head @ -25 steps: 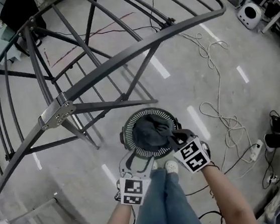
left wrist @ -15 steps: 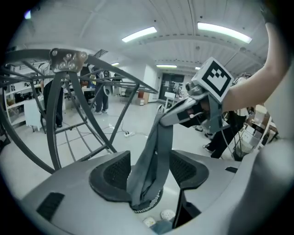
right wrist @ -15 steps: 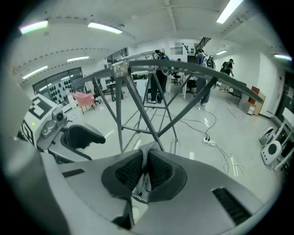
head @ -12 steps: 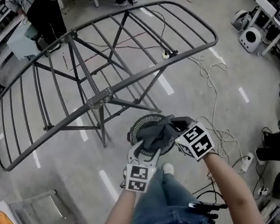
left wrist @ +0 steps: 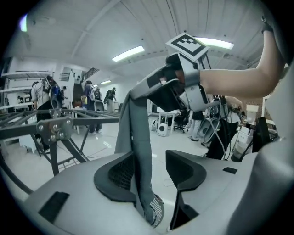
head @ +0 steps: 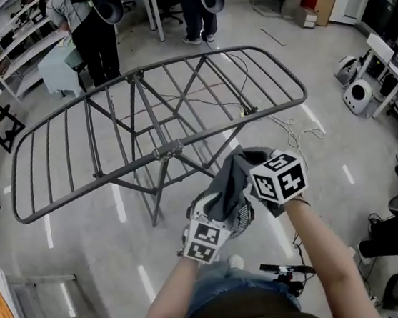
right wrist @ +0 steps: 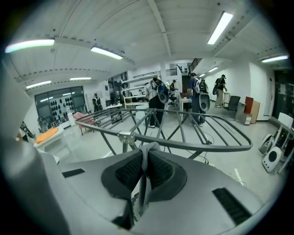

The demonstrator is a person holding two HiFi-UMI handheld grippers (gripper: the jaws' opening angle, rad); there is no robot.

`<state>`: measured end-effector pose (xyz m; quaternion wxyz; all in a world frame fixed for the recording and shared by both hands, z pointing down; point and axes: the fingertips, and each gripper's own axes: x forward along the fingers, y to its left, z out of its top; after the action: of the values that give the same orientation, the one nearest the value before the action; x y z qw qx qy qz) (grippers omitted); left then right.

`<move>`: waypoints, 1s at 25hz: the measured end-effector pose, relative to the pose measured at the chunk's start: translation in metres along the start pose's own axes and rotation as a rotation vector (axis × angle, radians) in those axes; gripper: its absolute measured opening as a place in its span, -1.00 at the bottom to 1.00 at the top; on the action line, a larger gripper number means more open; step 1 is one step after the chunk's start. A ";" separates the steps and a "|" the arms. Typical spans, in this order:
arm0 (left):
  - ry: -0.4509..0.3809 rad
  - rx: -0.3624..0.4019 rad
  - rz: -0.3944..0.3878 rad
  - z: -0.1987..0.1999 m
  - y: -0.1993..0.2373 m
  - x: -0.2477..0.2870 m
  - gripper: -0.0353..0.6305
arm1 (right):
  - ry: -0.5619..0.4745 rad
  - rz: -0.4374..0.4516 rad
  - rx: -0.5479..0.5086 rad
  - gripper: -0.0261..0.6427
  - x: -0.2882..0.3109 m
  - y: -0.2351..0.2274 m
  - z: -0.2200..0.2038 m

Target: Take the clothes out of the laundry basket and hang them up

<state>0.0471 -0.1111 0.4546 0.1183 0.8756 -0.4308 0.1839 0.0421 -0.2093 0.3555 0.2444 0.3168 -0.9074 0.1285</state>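
Between the right gripper's (right wrist: pixel 145 159) shut fingers (right wrist: pixel 125 172) hung a dark grey cloth garment (head: pixel 225 186); the left gripper's (left wrist: pixel 154 172) fingers (left wrist: pixel 184 170), just closing, stood apart around its hanging tail.

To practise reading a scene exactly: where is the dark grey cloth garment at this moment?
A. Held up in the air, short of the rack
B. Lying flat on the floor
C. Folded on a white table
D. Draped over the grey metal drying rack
A: the right gripper is shut on the dark grey cloth garment, which is held up in front of the grey metal drying rack, not on it.
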 end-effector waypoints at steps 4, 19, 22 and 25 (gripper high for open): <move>-0.025 0.068 -0.002 0.029 0.004 0.007 -0.29 | -0.090 -0.018 -0.006 -0.90 -0.017 -0.006 0.061; -0.140 0.310 0.093 0.132 0.003 0.048 -0.27 | -0.402 -0.143 -0.183 -0.90 -0.108 0.005 0.228; -0.151 0.290 0.168 0.144 0.005 0.058 -0.19 | -0.415 -0.165 -0.212 -0.90 -0.115 0.007 0.234; -0.105 0.280 0.242 0.146 0.021 0.067 -0.21 | -0.425 -0.188 -0.211 -0.90 -0.123 0.003 0.239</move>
<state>0.0996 -0.2247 0.3520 -0.0502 0.8338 -0.5086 0.2088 0.0370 -0.2372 0.0882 0.0909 0.3925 -0.9133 -0.0595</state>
